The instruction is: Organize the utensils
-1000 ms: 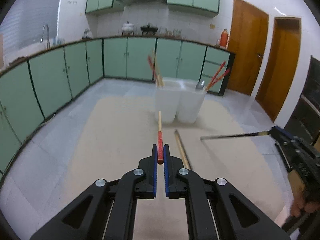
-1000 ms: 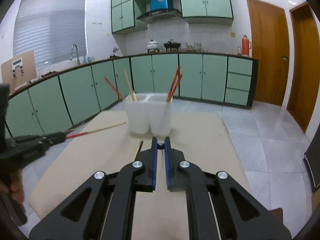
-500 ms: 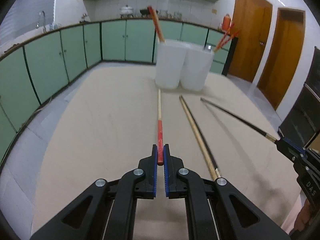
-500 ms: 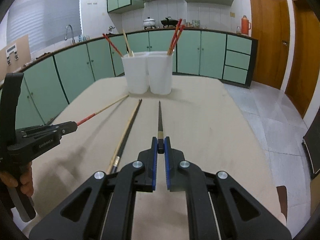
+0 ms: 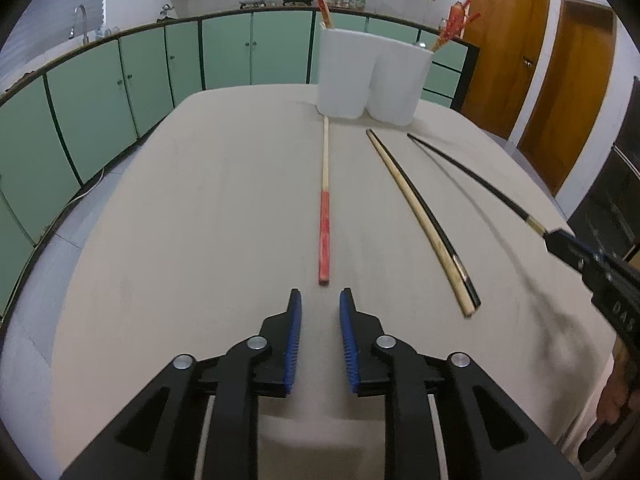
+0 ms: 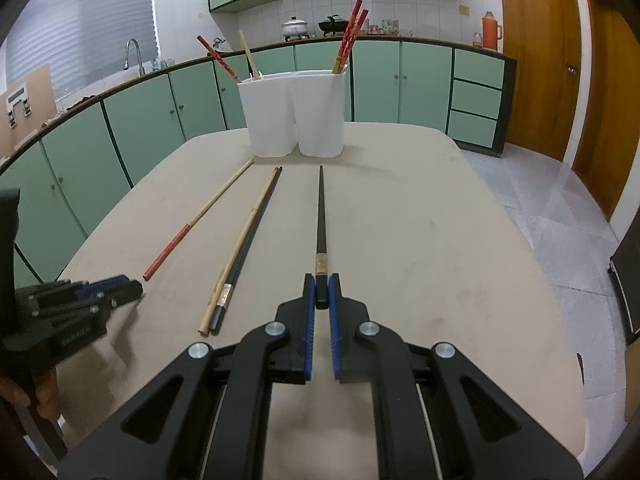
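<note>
The left gripper is hovering low over the bench, its jaws opening with nothing between them; the red-handled chopstick is lying just beyond their tips, its pale far end reaching the white holder. The right gripper is pinching the near end of the black chopstick, which is stretching toward the holder. Between the two, a pale-and-black pair is lying side by side. The holder's inside is hidden; only red and pale stick tops are showing. The person's hands are mostly cut off at the frame edges.
</note>
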`<state>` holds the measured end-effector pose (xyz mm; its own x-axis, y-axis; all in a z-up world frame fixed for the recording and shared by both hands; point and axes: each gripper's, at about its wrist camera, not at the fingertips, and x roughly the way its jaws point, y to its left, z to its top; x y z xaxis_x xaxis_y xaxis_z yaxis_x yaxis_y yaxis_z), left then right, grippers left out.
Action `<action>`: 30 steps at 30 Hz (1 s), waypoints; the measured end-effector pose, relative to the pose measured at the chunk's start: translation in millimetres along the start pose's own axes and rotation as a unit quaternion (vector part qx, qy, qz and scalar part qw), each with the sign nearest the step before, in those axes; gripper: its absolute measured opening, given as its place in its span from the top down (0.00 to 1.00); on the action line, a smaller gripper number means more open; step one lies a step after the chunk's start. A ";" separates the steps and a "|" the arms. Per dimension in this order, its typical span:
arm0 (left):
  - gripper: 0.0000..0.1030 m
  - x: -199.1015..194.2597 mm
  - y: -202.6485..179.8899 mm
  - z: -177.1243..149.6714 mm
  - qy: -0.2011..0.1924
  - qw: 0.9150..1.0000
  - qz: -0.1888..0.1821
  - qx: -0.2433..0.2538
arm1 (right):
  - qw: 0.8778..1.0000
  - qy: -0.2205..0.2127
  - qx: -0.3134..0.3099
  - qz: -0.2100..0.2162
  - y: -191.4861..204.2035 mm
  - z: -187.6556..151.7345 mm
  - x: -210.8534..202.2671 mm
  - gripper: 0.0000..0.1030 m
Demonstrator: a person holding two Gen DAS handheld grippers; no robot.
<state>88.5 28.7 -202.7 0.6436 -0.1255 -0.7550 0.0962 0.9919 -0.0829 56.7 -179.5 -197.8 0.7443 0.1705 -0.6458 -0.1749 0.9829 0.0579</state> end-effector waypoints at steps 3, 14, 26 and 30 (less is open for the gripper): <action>0.76 -0.6 -4.2 -0.1 -0.007 1.000 0.007 0.011 | 1.000 0.001 0.000 0.001 0.3 -0.5 1.1 0.94; 0.74 10.6 -2.8 11.4 -0.014 1.000 0.008 0.003 | 1.000 0.004 0.005 0.003 -3.4 -1.7 2.3 0.94; 0.95 -1.0 -7.3 19.8 -0.028 1.000 0.013 0.004 | 1.000 -0.006 0.003 0.001 -3.4 5.9 -4.5 0.94; 0.95 -34.0 -10.8 40.3 -0.044 0.999 0.017 0.022 | 1.000 -0.026 -0.002 0.001 -6.4 20.6 -16.0 0.94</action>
<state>96.1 21.5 -150.0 0.7116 -0.0939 -0.6963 0.1040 0.9942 -0.0278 59.2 -187.1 -172.2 0.7768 0.1767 -0.6045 -0.1797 0.9821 0.0561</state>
